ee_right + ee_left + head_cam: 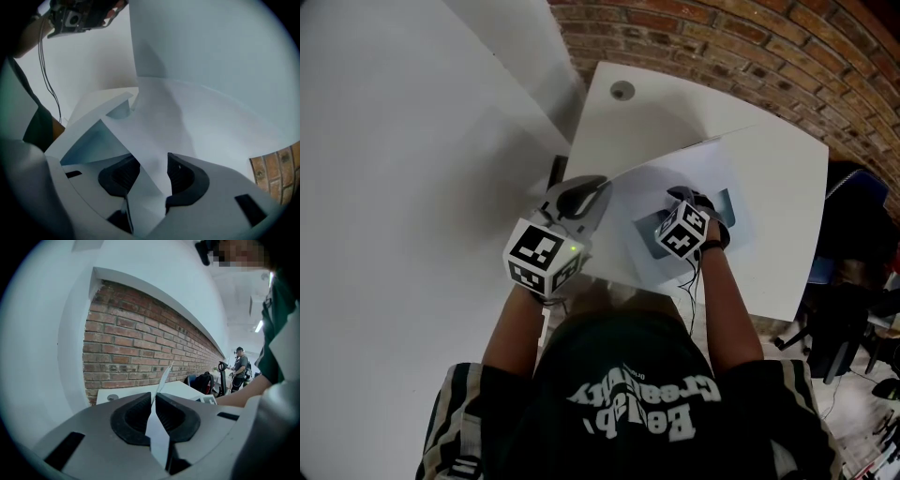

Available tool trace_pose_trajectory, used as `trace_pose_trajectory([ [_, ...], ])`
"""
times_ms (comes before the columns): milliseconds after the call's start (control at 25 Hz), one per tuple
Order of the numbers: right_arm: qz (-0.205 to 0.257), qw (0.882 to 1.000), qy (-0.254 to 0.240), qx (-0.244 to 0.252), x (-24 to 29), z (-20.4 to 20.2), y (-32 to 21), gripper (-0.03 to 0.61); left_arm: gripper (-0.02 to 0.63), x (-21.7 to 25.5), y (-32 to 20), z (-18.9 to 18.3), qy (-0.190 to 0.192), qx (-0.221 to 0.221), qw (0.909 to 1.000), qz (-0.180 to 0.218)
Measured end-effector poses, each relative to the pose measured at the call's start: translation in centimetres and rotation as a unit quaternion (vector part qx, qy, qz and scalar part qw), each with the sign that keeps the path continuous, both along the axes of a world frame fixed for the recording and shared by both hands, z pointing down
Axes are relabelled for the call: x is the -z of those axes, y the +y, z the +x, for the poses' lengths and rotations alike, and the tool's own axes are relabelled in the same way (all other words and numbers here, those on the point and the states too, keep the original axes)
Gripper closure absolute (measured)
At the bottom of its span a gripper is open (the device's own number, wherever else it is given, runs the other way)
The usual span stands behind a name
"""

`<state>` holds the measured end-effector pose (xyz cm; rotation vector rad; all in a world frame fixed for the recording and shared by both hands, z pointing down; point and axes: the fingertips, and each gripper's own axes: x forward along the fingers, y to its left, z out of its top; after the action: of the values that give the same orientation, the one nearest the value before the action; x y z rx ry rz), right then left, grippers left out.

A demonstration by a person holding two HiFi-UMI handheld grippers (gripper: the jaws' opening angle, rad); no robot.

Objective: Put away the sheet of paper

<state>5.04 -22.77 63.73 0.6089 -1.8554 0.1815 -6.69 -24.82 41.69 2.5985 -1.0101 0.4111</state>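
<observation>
Left gripper (155, 400) pinches the sheet's (639, 202) left edge; right gripper (150, 174), jaws spread, straddles the sheet without pressing it. The sheet's long axis runs from the left gripper toward the table's (787, 192) far right, sloping over the tray (734, 201). Open tabletop lies beyond, up to the brick wall (750, 56).

Thin matt paper (637, 197); smooth matt table (675, 103); rough brick wall (750, 47); left tool (154, 416) grey plastic, black ribbed pads (136, 416).

A white desk (778, 253) with a round cable port (622, 91) carries what looks like a shallow tray (732, 204).
</observation>
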Motion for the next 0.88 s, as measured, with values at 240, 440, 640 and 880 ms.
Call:
trace_pose_trajectory([
  [240, 0.010, 0.997, -0.070, -0.022, 5.2, 1.9, 0.8, 0.410, 0.588, 0.0, -0.3, -0.1, 0.003, 0.002, 1.0000, -0.001],
  [440, 0.093, 0.974, -0.139, -0.155, 9.5, 7.6, -3.5, 0.448, 0.588, 0.0, -0.7, -0.3, 0.005, 0.007, 1.0000, -0.002],
  [640, 0.109, 0.945, -0.120, -0.285, 7.4, 14.8, -6.5, 0.431, 0.588, 0.0, -1.0, -0.3, 0.004, 0.007, 1.0000, -0.004],
  [880, 0.065, 0.942, -0.118, -0.308, 4.6, 15.0, -6.0, 0.562, 0.588, 0.2, -1.3, -0.3, 0.004, 0.010, 0.9999, -0.005],
])
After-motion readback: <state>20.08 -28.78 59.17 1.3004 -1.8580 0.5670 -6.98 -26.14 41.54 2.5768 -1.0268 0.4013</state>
